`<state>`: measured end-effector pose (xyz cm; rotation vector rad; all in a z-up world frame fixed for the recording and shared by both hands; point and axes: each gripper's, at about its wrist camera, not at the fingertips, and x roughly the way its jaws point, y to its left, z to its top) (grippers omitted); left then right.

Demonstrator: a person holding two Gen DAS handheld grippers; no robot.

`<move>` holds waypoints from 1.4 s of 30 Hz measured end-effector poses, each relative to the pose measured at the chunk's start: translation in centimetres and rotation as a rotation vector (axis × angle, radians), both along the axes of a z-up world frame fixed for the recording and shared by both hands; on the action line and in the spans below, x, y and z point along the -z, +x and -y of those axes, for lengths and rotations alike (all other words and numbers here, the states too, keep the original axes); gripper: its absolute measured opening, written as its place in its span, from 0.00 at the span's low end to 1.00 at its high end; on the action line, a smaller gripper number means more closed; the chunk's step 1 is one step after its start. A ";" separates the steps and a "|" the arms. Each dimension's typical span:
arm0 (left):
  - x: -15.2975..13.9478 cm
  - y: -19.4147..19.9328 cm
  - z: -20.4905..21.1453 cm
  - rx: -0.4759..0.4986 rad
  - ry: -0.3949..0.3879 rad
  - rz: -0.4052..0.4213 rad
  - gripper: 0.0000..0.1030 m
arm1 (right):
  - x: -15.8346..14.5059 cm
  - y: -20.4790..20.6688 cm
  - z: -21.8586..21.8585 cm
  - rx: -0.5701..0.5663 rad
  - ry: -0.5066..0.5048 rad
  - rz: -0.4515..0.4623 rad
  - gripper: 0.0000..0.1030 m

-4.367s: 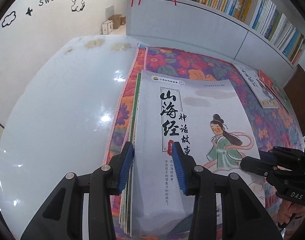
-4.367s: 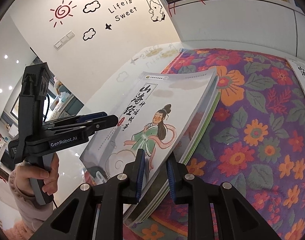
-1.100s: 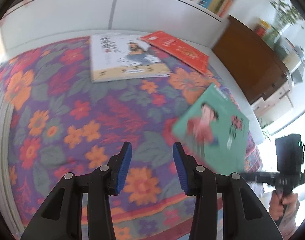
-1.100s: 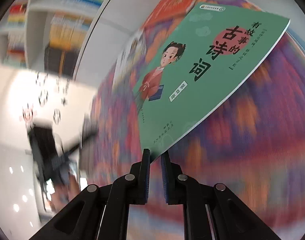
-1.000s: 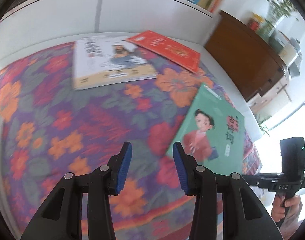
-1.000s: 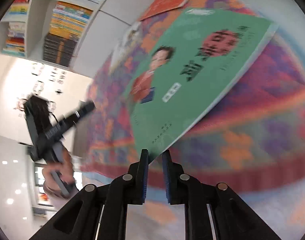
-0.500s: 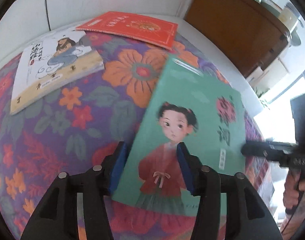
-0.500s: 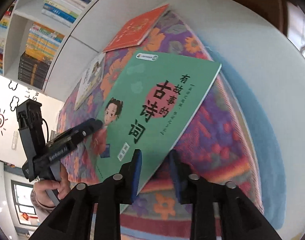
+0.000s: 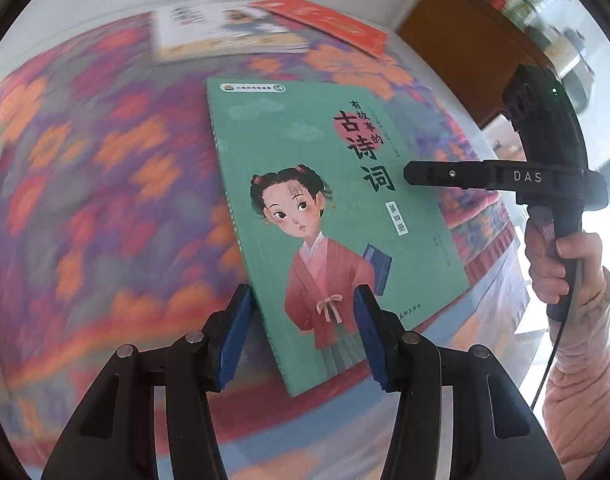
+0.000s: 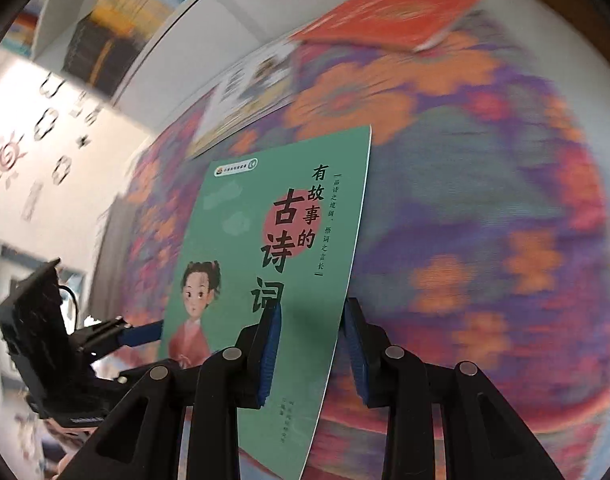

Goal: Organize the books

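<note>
A green picture book [image 9: 325, 216] with a girl in a red robe on its cover is lifted above the floral cloth [image 9: 85, 184]. My left gripper [image 9: 301, 332] straddles its near bottom edge with the jaws wide open around it. My right gripper [image 10: 311, 352] is also open, its jaws on either side of the book's [image 10: 273, 248] right edge. In the left wrist view the right gripper reaches in from the right over the cover. A white book [image 9: 221, 28] and a red book [image 9: 325, 20] lie flat at the far side.
The cloth covers a white table whose edge [image 9: 493, 280] runs along the right. A brown wooden cabinet [image 9: 465, 28] stands beyond it. Shelves of books [image 10: 117, 16] line the wall at the back. The background is motion-blurred.
The right gripper carried the green book in shut jaws, then opened them half a second ago. The left gripper swung from the left stack to the green book, which now stands squarer between both grippers.
</note>
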<state>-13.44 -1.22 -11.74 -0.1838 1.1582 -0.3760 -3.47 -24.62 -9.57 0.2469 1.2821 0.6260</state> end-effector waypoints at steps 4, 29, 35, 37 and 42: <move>0.3 -1.3 -3.2 -0.101 0.048 0.020 0.46 | 0.2 -0.9 -4.3 -0.103 0.002 0.007 0.31; 1.4 3.2 -7.5 -0.117 -0.154 0.013 0.27 | 1.9 -0.8 -3.5 -0.233 0.139 -0.134 0.26; 1.5 3.5 -7.7 -0.106 -0.150 0.010 0.25 | 3.9 1.1 -1.8 -0.191 0.274 -0.218 0.11; 1.4 3.5 -7.4 -0.103 -0.130 0.023 0.25 | 3.9 1.2 -1.7 -0.213 0.285 -0.202 0.10; 1.5 3.4 -7.6 -0.095 -0.138 0.034 0.25 | 3.6 0.5 -1.5 -0.217 0.283 -0.170 0.10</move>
